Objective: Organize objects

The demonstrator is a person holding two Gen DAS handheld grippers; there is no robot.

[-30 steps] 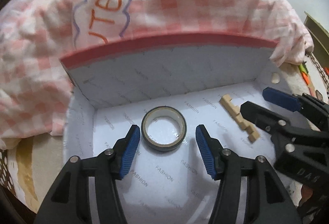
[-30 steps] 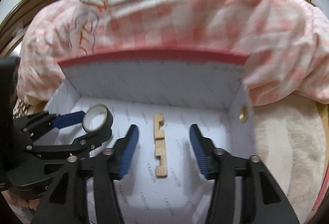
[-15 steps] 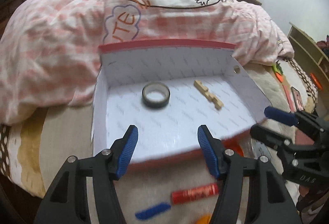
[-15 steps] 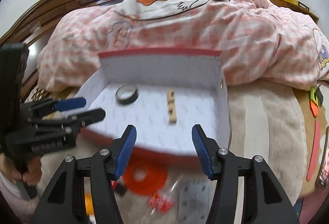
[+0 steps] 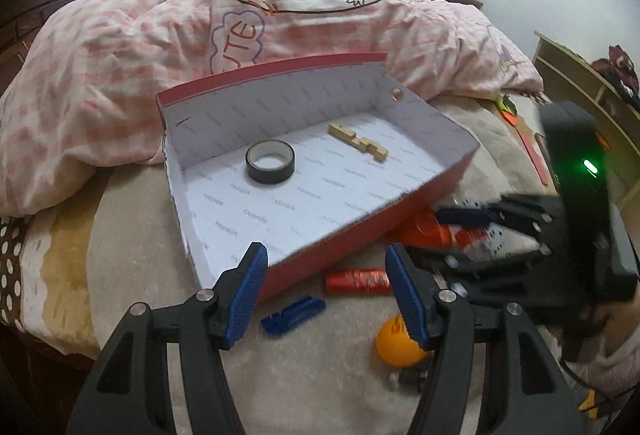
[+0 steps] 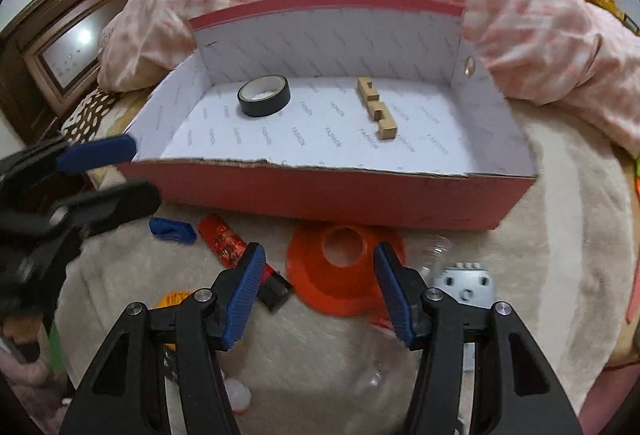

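Left wrist view: my left tool [image 5: 324, 289] now hangs outside the red box [image 5: 360, 235], over the bed's beige blanket [image 5: 140, 235]; a second ago it stood inside, straddling the tape roll [image 5: 270, 166].
Left tool state: jaws wide, nothing between them; they have just been opening a little further.
Right tool state: my right tool [image 6: 316, 289] is also spread wide and empty, back from the box and above the orange cone [image 6: 344, 267].
Delivered: tape roll and wooden puzzle piece [image 5: 358, 146] both lie flat on the box floor, well apart, the roll to the left and the wood to the right in both views.
Change: both tools have pulled back from the box together, so I judge both drops finished.
Still loose on the bed: red tube [image 5: 357, 280], blue clip [image 5: 293, 316], orange ball [image 5: 398, 345] near my left tool; cone, a grey studded part [image 6: 466, 285] and something clear plastic near my right.
Meaning: two things stored, several to go; I am between placements.
Next, as I judge it: left goes for the tube or clip, right for the cone.
Risk: the soft blanket may let the ball roll when nudged.
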